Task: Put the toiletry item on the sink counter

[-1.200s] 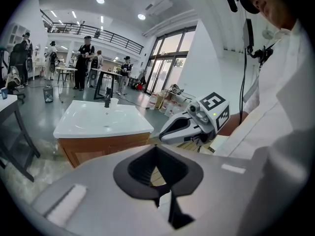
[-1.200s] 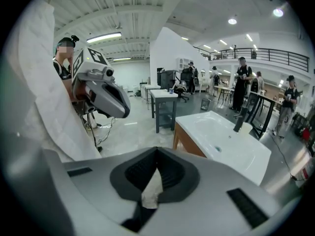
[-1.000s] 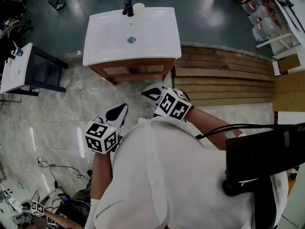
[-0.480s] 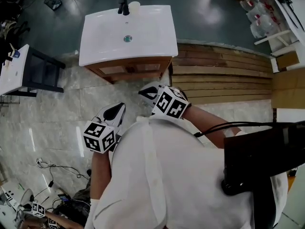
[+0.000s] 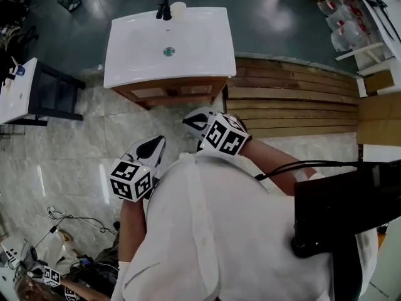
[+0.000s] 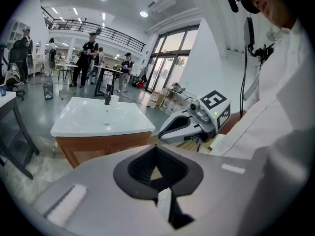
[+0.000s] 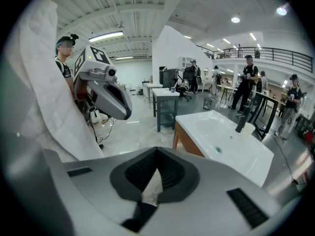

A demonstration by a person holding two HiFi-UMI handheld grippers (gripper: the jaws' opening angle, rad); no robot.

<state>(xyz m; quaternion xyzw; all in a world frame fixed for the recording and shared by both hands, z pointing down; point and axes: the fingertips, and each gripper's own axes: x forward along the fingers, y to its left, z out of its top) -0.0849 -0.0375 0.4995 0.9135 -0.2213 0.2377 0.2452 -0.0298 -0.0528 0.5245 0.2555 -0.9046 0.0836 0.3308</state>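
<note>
Both grippers are hanging close to the person's chest, well apart from the sink tabletop (image 5: 207, 58). The left gripper (image 5: 153, 148) is holding its jaws together with nothing between them. The right gripper (image 5: 199, 123) is likewise closed and empty. A pale, cup-like toiletry item (image 5: 178, 8) is standing on the tabletop just beside the black faucet (image 5: 164, 6), so the placement is judged complete. The head view is giving the gap to the sink. The gripper views are showing the jaw tips meeting, and bystanders (image 6: 91, 50) beyond the sink.
</note>
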